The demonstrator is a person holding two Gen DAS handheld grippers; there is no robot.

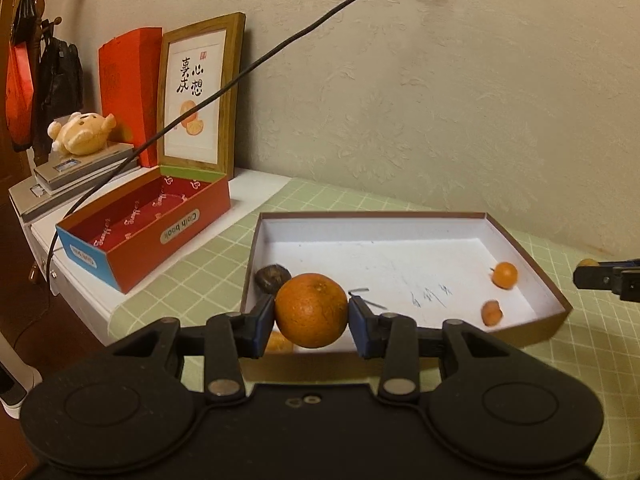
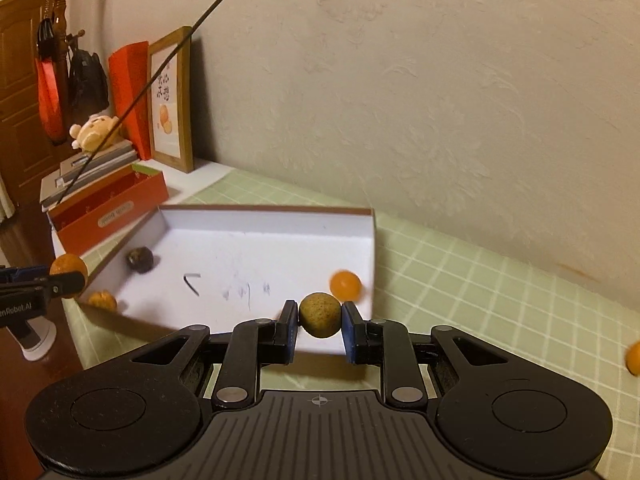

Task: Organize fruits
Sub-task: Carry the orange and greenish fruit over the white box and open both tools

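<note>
Left gripper (image 1: pixel 311 320) clamps orange (image 1: pixel 311 310) over white tray (image 1: pixel 520 240) near-left corner; right gripper (image 2: pixel 320 322) clamps greenish fruit (image 2: pixel 320 315) over near-right edge (both poised above tray).

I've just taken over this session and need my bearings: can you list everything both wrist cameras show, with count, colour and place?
Large orange: one, orange, clamped in the left gripper.
Round fruit: one, yellow-brown, clamped in the right gripper.
Small orange fruits: two in the tray's right end; another by its near-left corner; one on the mat at far right.
Dark fruit: one, brown, tray's left corner.
Tray: one, white inside, on the green checked mat.
Red box: one, open, left of the tray.
Framed picture: one, wooden frame, against the wall.
Plush toy: one, cream, on stacked books.
Left gripper: black, blue pads.
Right gripper: same.
</note>
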